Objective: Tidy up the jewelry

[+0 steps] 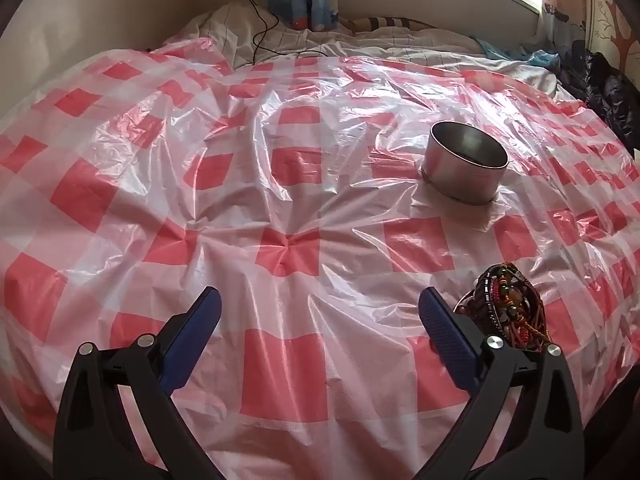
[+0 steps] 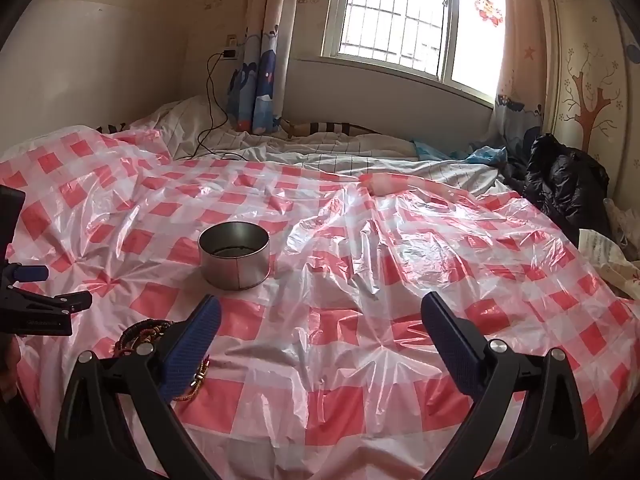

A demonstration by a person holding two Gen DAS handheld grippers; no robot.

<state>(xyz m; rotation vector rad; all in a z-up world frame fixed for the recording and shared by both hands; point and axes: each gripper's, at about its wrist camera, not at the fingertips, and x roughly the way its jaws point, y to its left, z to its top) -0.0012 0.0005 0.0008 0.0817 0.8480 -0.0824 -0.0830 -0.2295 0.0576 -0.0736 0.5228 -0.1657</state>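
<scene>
A tangled pile of dark beaded bracelets with red cords (image 1: 508,308) lies on the red-and-white checked plastic sheet (image 1: 280,184), just right of my left gripper's right finger. My left gripper (image 1: 320,300) is open with nothing between its blue pads. A round metal tin (image 1: 466,162) stands open-topped farther back. In the right wrist view the same jewelry pile (image 2: 140,336) shows partly behind the left finger, and the tin (image 2: 234,254) sits ahead to the left. My right gripper (image 2: 320,306) is open and empty. The left gripper's body (image 2: 36,304) shows at the left edge.
The plastic sheet (image 2: 360,248) covers a bed. White checked bedding (image 2: 320,152) and a black cable (image 2: 212,120) lie at the back. A black jacket (image 2: 564,184) and papers (image 2: 604,248) sit at the right edge. A window and curtains stand behind.
</scene>
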